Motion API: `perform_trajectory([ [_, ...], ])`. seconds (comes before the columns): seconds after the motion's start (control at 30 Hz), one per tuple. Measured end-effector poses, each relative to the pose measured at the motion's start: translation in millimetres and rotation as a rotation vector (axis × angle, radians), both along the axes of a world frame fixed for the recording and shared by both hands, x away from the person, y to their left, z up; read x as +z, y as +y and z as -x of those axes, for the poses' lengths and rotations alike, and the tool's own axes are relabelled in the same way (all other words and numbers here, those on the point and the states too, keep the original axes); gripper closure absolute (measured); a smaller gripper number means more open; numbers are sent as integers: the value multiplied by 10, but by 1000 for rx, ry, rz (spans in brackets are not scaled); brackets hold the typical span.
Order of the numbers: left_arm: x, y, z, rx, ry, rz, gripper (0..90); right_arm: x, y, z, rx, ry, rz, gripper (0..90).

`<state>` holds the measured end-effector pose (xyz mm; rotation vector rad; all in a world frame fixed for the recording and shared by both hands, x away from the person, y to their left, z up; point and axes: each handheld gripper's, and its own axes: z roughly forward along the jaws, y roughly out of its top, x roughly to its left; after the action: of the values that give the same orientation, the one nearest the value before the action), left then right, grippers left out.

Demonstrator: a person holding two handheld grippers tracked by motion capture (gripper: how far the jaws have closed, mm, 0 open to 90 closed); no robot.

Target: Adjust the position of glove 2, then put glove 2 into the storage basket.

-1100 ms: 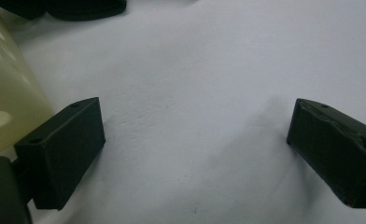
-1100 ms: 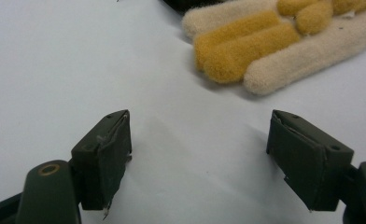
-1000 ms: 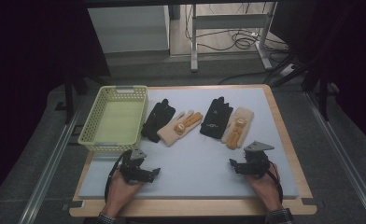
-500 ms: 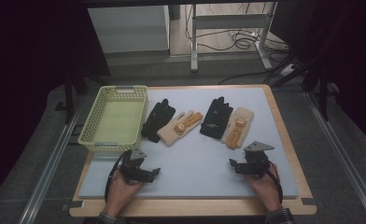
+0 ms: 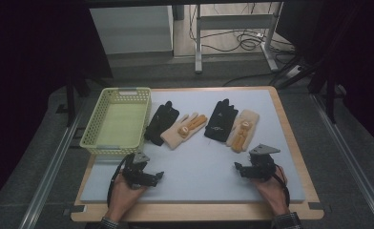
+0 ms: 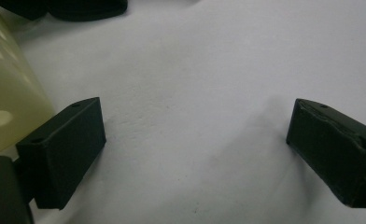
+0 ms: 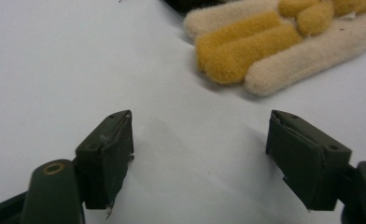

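The right gripper [image 5: 246, 168] is resting wide open and empty on the pale grey mat [image 5: 199, 157]. Just beyond it is lying the cream-and-mustard fleece glove [image 5: 242, 130], fingers pointing toward the jaws. The left gripper [image 5: 152, 177] is sitting farther off, likewise open and empty.

The table [image 5: 290, 143] has a wooden rim and a pale grey-blue mat [image 5: 199, 167] covering most of its top. At the far left stands a yellow-green basket [image 5: 95, 125]. Right of it lie a black glove [image 5: 160, 121] and a cream-and-orange glove [image 5: 185, 130] touching; further right, another black glove [image 5: 221, 120] beside another cream-and-orange glove [image 5: 242, 131].
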<state>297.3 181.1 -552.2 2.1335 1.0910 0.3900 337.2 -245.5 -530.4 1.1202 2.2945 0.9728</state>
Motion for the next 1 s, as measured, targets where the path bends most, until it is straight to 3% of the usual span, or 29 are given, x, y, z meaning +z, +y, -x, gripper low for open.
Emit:
perform_trajectory([
  [0.17, 0, -2, 2, 2, 1, 1, 48, 65, 24, 0, 14, -5, -20, 290],
  [0.4, 0, 0, 1, 0, 0, 0, 48, 165, 184, -67, 65, 26, -63, 377],
  [0.67, 0, -1, 2, 1, 0, 0, 48, 236, 488, -191, 132, 45, -80, 470],
  [1.0, 0, 0, 2, 1, -1, 0, 48, 223, 908, -392, 194, 61, -89, 510],
])
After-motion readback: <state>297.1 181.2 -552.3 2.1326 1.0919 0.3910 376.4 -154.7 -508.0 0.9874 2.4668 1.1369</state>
